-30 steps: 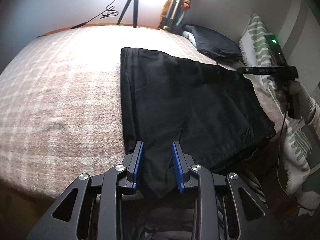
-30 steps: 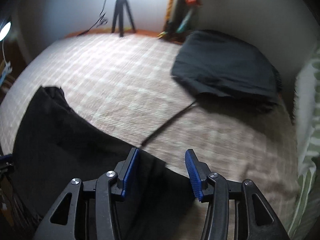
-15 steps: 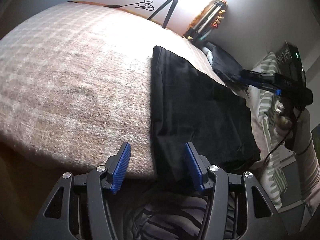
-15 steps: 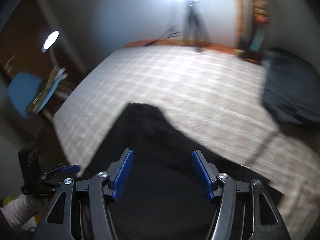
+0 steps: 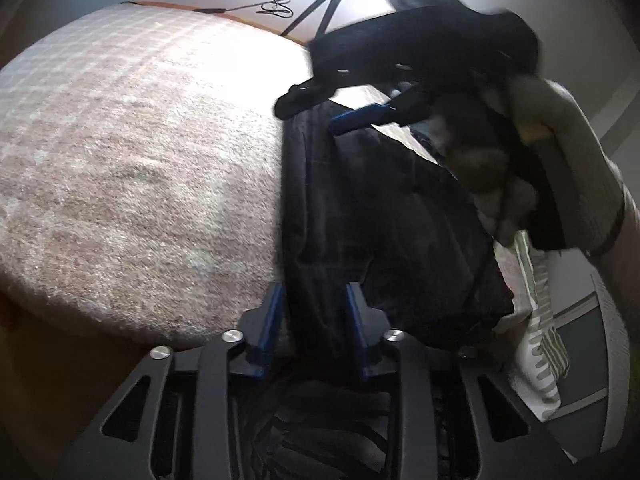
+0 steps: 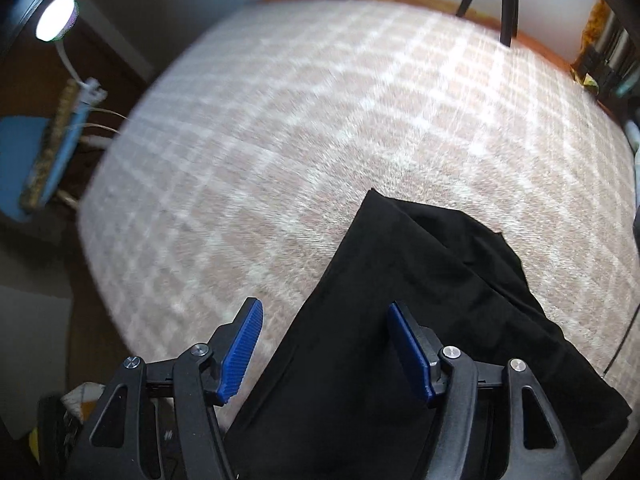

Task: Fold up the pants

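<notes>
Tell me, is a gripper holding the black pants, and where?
The left gripper has just closed on the black pants at their near edge. The right gripper is open above them, holding nothing.

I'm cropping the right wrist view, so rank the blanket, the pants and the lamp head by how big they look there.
1. Blanket, filling most of the frame.
2. Pants, though nearness to the camera enlarges them.
3. Lamp head, small and far off.

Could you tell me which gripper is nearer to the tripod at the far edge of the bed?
Right. The right gripper hangs over the far end of the black pants, just before the tripod. The left gripper sits at the pants' near end.
</notes>
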The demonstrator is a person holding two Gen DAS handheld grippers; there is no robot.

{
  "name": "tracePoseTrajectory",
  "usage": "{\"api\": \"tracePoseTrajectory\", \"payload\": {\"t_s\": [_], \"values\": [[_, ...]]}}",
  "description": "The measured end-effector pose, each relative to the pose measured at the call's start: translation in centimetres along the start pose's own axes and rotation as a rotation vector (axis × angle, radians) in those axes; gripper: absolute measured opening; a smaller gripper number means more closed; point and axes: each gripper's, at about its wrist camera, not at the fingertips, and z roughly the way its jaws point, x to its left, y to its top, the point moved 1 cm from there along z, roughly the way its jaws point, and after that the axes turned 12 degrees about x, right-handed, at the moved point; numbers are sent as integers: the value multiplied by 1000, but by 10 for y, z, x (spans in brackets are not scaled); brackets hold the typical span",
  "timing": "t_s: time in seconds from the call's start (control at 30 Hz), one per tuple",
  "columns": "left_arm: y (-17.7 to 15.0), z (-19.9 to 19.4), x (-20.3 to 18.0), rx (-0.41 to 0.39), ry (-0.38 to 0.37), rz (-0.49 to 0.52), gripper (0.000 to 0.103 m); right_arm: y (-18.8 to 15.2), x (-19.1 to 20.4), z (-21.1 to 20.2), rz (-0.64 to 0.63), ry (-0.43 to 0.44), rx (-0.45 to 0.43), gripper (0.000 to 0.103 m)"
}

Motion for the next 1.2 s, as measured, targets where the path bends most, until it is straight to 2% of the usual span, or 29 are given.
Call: {"api": "tracePoseTrajectory", "payload": {"t_s": [0.2, 0.33, 0.43, 0.53, 0.6, 0.63, 0.67, 0.83, 0.93, 1.0, 1.1, 1.2], "values": [[-4, 0, -10, -15, -48, 31, 22, 18, 16, 21, 27, -112, 87, 71], [-3, 0, -20, -31, -46, 61, 22, 25, 27, 30, 7, -159, 129, 71], [-2, 1, -20, -25, -44, 62, 22, 24, 32, 33, -14, -203, 130, 60], [0, 3, -16, -21, -37, 29, 27, 23, 28, 29, -8, -203, 117, 37], [2, 2, -12, -23, -33, 8, 38, 21, 20, 25, 12, -152, 112, 28], [3, 3, -12, -24, -24, -6, 43, 21, 16, 24, 21, -123, 109, 20], [5, 4, -10, -21, -16, -20, 53, 19, 10, 21, 34, -83, 103, 13], [12, 15, -17, 10, -22, -23, 54, 9, -7, 8, 69, 19, 52, 4], [13, 18, -26, 2, -25, 3, 47, 4, -17, -4, 92, 67, 20, 3], [12, 18, -32, -1, -19, 32, 13, 2, -20, -10, 95, 82, 3, 3], [10, 11, -39, -36, 0, 70, 11, 3, -30, -21, 90, 91, -15, 3], [9, 4, -50, -67, 15, 115, 10, 3, -28, -27, 66, 80, -2, 16]]}}
